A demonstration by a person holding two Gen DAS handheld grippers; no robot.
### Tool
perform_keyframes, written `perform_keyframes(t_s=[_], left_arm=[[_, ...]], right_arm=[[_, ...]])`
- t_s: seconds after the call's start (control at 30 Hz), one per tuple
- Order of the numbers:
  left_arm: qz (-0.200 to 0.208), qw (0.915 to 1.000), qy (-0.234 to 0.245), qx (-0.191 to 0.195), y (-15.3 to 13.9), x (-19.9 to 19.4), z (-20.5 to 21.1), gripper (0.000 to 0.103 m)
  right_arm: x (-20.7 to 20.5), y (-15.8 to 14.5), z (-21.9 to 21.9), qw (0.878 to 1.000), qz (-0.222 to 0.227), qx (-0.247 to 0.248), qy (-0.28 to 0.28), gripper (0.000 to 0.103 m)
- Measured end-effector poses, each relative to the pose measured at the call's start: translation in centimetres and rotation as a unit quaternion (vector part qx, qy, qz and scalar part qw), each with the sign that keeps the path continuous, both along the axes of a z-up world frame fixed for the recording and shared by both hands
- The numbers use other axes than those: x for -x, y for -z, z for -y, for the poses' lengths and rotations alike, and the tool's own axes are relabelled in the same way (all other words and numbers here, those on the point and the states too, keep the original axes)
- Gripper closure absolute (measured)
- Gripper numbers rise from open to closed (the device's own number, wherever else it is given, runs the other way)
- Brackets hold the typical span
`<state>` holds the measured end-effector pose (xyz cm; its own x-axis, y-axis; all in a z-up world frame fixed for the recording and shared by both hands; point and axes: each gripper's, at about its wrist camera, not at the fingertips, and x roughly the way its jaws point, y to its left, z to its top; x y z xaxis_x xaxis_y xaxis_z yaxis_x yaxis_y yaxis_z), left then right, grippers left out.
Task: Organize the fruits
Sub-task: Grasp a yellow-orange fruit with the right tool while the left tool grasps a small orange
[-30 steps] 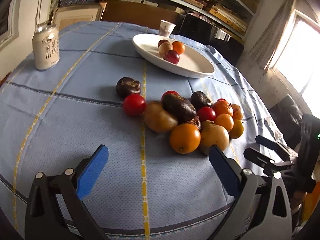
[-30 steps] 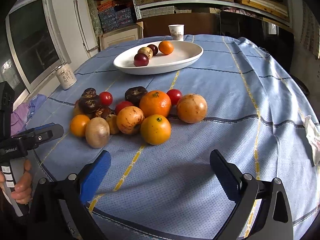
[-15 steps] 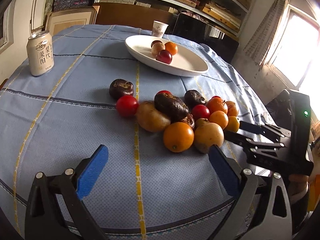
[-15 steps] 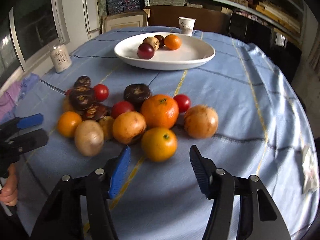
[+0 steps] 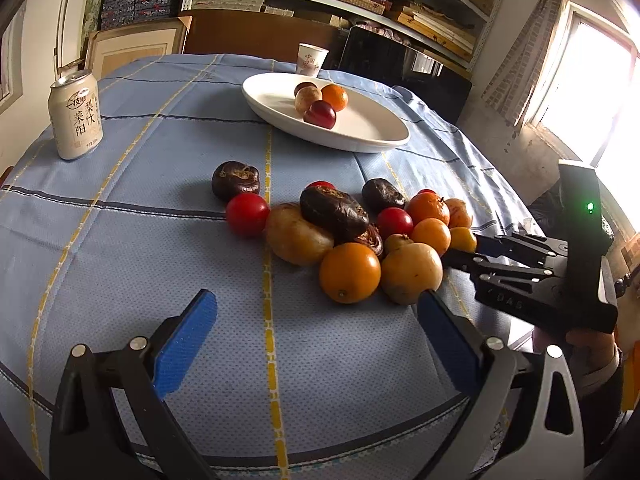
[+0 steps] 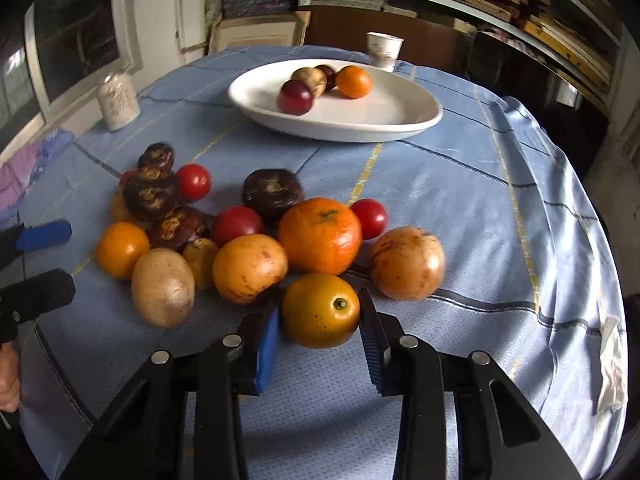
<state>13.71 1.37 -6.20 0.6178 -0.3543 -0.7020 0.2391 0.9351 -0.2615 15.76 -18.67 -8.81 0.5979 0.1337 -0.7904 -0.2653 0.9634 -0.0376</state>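
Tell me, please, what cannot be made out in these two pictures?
- Right wrist view: writing on the can, blurred.
- Both views: print on the paper cup, too small.
- Left wrist view: dark fruit on the plate, mostly behind the tan fruit.
- Right wrist view: left hand, cut by the left edge.

Reaching in from the pile's near edge, where a second ago hovering well back: right gripper (image 6: 320, 312) now straddling the nearest orange (image 6: 320, 310). Narrowing from wide open, jaws closing, blue pads now lying along the fruit's two sides; firm contact not yet certain. Seen from the left wrist, showing the same gripper (image 5: 460, 250) pushed in from the right edge to the far small orange (image 5: 463, 239), earlier standing apart from the heap.
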Motion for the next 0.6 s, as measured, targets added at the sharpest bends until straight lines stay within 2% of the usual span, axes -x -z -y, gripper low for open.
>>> perform_keyframes(t_s=[0.13,0.27,0.33,0.4,0.47,0.6], left_arm=[[-0.006,0.9999,0.007,0.007,0.1,-0.1,0.1,0.004],[-0.005,0.9998,0.018,0.008,0.1,-0.2,0.3,0.006],[-0.006,0.9998,0.020,0.000,0.2,-0.3,0.6,0.019],[-0.015,0.9995,0.023,-0.016,0.5,-0.6,1.1,0.038],[-0.028,0.9988,0.025,-0.032,0.9,-1.0,1.7,0.052],[-0.027,0.9989,0.020,-0.034,0.9,-1.3,1.8,0.053]], right_arm=[[0.9,-0.8,2.7,0.996,0.008,-0.086,0.024,0.066],[1.9,-0.6,4.7,0.990,-0.002,-0.134,0.050,0.066],[2.6,-0.5,5.2,0.989,0.000,-0.138,0.055,0.066],[3.1,-0.2,5.3,0.989,0.000,-0.138,0.055,0.066],[3.5,0.1,5.1,0.990,0.001,-0.129,0.054,0.066],[4.1,-0.3,4.9,0.990,0.017,-0.135,0.033,0.066]])
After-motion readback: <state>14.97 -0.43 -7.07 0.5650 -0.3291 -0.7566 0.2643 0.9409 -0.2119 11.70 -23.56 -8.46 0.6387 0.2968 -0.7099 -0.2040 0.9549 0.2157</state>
